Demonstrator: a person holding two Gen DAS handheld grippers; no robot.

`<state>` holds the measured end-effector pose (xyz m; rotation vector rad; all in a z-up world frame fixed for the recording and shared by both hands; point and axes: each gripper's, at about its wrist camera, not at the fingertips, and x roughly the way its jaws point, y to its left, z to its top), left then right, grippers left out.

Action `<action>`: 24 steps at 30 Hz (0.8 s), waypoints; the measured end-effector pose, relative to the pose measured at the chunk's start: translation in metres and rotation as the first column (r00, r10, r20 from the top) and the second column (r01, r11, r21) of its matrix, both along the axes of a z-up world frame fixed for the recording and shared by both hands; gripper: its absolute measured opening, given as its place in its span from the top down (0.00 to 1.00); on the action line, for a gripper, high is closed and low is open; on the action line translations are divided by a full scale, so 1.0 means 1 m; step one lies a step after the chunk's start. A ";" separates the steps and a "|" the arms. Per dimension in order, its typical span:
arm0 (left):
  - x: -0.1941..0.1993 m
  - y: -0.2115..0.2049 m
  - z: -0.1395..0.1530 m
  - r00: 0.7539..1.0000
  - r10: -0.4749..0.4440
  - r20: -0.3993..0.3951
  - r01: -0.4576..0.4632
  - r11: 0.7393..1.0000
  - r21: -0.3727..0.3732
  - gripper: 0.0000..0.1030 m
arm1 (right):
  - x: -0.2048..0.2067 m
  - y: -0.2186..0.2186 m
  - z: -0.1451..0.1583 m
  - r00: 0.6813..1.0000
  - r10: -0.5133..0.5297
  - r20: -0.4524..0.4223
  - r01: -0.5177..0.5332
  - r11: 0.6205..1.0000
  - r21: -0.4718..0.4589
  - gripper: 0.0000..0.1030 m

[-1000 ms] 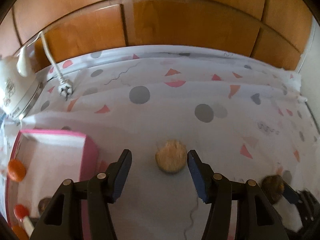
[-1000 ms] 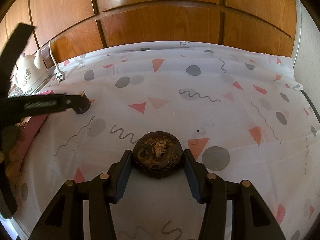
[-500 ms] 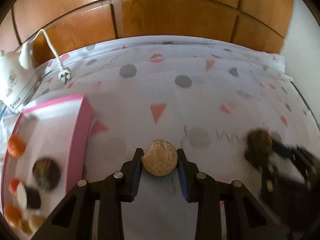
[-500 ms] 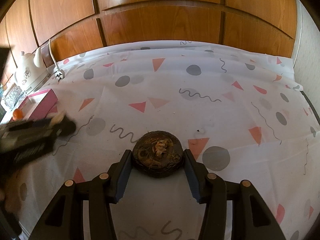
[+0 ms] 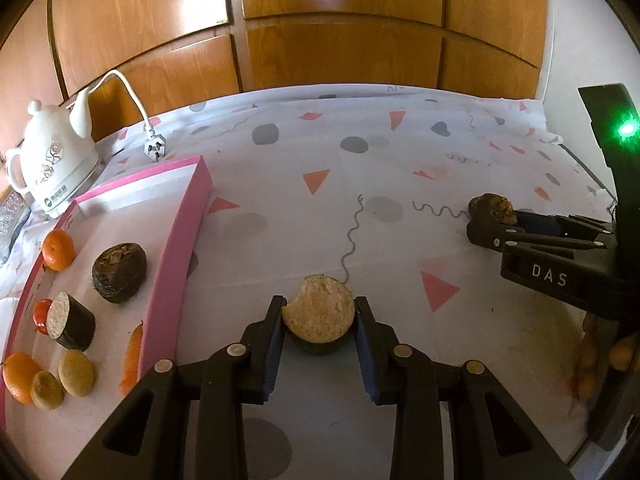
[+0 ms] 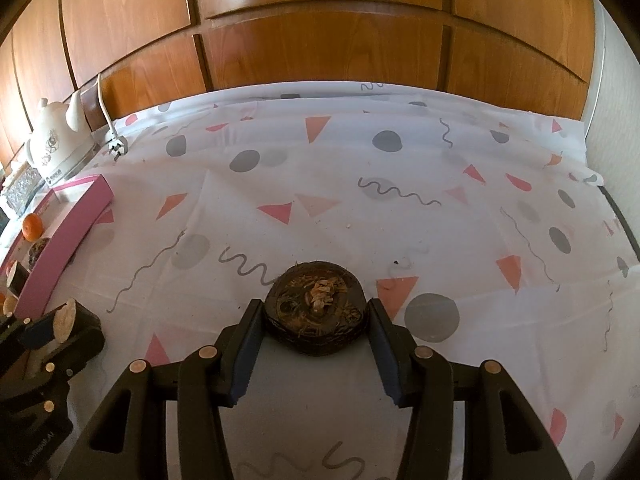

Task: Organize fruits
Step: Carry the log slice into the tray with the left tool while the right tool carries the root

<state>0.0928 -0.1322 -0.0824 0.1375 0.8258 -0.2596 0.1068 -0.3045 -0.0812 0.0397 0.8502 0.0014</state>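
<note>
My left gripper [image 5: 320,314] is shut on a cut fruit piece [image 5: 320,316] with dark skin and a tan cut face, just above the patterned cloth. The same left gripper [image 6: 60,326] and its fruit piece [image 6: 66,318] show at the lower left of the right wrist view. My right gripper [image 6: 316,314] is shut on a round dark fruit [image 6: 316,304] with a fibrous top, low over the cloth. From the left wrist view the right gripper [image 5: 492,222] and its dark fruit [image 5: 492,206] lie to the right. A pink tray [image 5: 180,248] sits left of the left gripper.
In the tray lie oranges [image 5: 58,250], a dark fruit [image 5: 120,266], another cut piece [image 5: 70,320], tan fruits [image 5: 76,372] and a carrot [image 5: 132,356]. A white kettle [image 5: 56,160] and a plug [image 5: 154,148] stand behind it. Wooden panels close the far side.
The left gripper has shut on the cut piece and carried it toward the near side beside the tray, whose contents now show. The right gripper and its fruit have stayed put.
</note>
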 end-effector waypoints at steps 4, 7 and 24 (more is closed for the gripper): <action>0.000 0.004 -0.001 1.000 -0.005 0.003 0.005 1.000 -0.027 0.67 | 0.000 0.003 0.000 1.000 -0.002 -0.004 0.002 1.000 -0.027 0.49; 0.000 0.004 -0.002 1.000 -0.007 0.003 0.007 0.999 -0.034 0.67 | 0.000 0.006 0.000 1.000 -0.004 -0.006 0.004 0.999 -0.041 0.50; -0.003 0.008 -0.002 1.000 -0.011 0.010 0.012 0.998 -0.059 0.67 | 0.000 0.009 0.000 1.000 -0.008 -0.010 0.007 0.997 -0.076 0.50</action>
